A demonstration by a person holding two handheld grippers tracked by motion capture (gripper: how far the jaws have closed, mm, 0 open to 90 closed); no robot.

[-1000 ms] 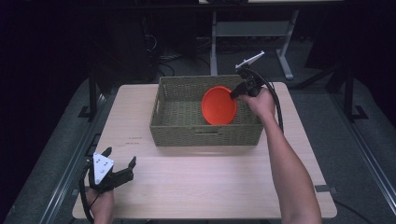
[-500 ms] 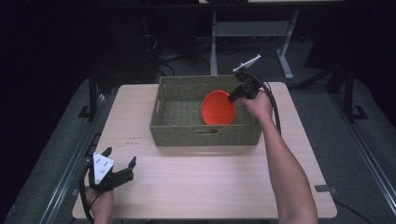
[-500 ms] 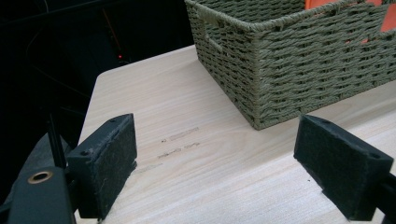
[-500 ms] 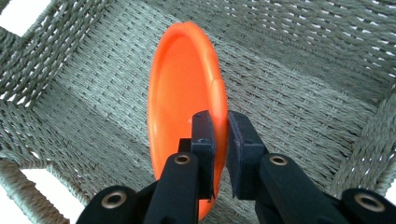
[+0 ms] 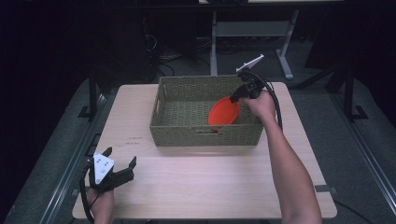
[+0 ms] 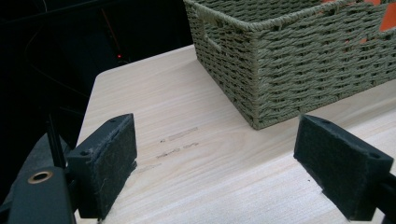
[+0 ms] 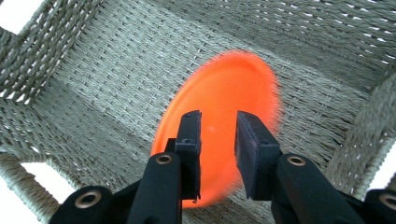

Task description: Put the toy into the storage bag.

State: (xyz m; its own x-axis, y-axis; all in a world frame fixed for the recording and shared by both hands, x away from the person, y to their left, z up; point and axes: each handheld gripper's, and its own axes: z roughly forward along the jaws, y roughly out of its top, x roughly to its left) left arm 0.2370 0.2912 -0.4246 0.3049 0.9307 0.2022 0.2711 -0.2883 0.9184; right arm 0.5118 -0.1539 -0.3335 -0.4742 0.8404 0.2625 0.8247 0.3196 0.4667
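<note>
Orange and smooth, the plate (image 5: 224,112) is a round shallow disc with a thin rim, its colour plain all over. It lies inside the basket (image 5: 205,133), toward the right end, tilted so that its far edge leans up near the right wall. In the right gripper view the plate (image 7: 219,107) looks slightly blurred at its edges against the woven floor of the basket (image 7: 93,93).

The right tool (image 5: 240,91) hangs over the basket's right rim, pointed down at the plate. In its own view the right tool (image 7: 218,149) has its jaws a narrow gap apart, with the plate behind them and nothing clamped between the pads; whether they touch the plate's rim I cannot tell.

The basket is olive-green woven cord, rectangular, with a handle slot in its near wall, and it stands on the far middle of the pale wooden bench (image 5: 187,186).

The left tool (image 5: 119,170) rests at the bench's near left corner, well apart from the basket. Its jaws stand wide open and empty, seen from the left tool (image 6: 215,163) over bare wood.
</note>
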